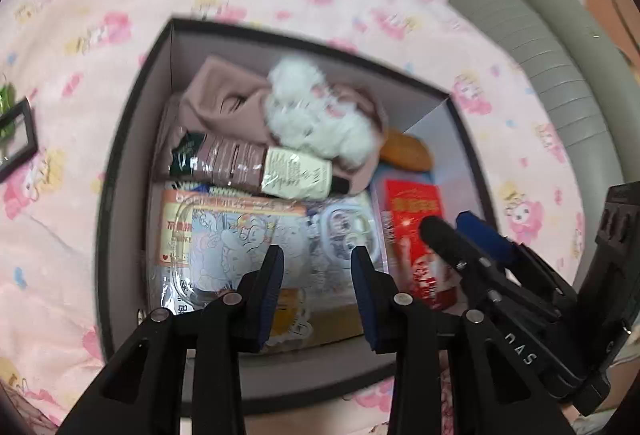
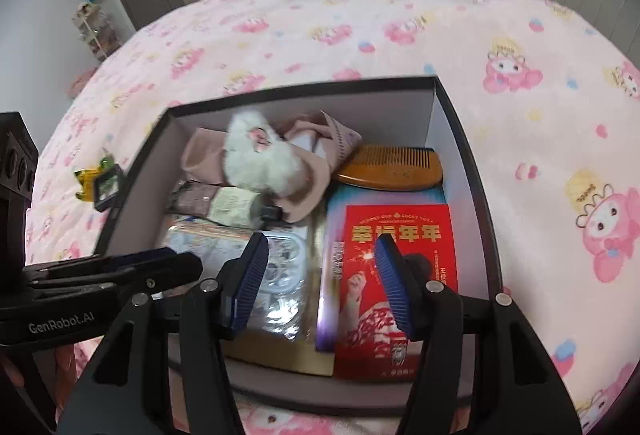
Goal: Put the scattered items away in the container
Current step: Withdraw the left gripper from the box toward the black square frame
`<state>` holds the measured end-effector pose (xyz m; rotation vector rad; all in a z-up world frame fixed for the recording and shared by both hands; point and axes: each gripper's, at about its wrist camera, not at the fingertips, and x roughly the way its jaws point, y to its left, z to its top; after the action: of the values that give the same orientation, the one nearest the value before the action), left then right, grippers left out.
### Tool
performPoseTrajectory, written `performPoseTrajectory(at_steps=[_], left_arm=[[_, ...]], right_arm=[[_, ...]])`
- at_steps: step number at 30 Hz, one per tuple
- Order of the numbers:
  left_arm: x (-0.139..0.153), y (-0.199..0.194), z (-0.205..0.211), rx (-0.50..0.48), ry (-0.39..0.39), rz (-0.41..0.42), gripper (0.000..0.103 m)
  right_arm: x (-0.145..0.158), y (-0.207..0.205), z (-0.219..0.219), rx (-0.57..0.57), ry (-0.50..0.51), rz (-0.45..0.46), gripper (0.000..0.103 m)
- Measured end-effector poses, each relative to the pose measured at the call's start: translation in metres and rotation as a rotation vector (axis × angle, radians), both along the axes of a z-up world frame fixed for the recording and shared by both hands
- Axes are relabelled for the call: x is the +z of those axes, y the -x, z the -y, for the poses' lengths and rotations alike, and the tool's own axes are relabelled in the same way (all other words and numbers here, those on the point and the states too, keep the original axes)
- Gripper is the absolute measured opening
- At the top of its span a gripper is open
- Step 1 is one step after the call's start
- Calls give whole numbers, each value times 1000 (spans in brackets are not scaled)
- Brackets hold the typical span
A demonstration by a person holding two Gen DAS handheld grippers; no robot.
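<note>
Dark-rimmed box [image 2: 472,163] on pink cartoon bedspread [image 2: 360,27], packed with red book [image 2: 400,231], wooden comb [image 2: 394,169], white fluffy toy [image 2: 260,159], bottle [image 1: 280,171]; left gripper [image 1: 318,275] and right gripper [image 2: 320,275] both gaping, empty, above it

- Box [image 2: 472,195] on the bedspread [image 2: 360,27].
- In it, at the back: fluffy toy [image 2: 260,159] on folded cloth [image 2: 200,155], comb [image 2: 392,169] to the right.
- Bottle [image 2: 236,209] lying in front of the toy.
- Book [image 2: 400,235] front right, below the comb.
- Small frame [image 2: 108,185] outside, left of the box.
</note>
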<state>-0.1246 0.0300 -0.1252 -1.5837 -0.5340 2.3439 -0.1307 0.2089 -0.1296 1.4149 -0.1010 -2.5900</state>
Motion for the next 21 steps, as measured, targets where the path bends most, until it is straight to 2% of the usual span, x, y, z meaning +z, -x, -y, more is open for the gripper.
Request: performPoseTrajectory(at_steps=[3,8,13,17,21], left_arm=[[17,-14,-2,-25,-12,-62,31],[41,-36,-4,-67,54,-143,31],[62,-64,9,-100,68,-202,31],[78,-89,30,-91,75,-231,31],[86,-111,63,-43,83,-248,31]], right_arm=[[13,-13,6,14,-10,-35,57],[32,-41,15,0,12,-87,56],[53,-67,34,23,12,-120,56],[67,-85,58,65,17,-141,56],[74,-97,93,132,31,-151,56]])
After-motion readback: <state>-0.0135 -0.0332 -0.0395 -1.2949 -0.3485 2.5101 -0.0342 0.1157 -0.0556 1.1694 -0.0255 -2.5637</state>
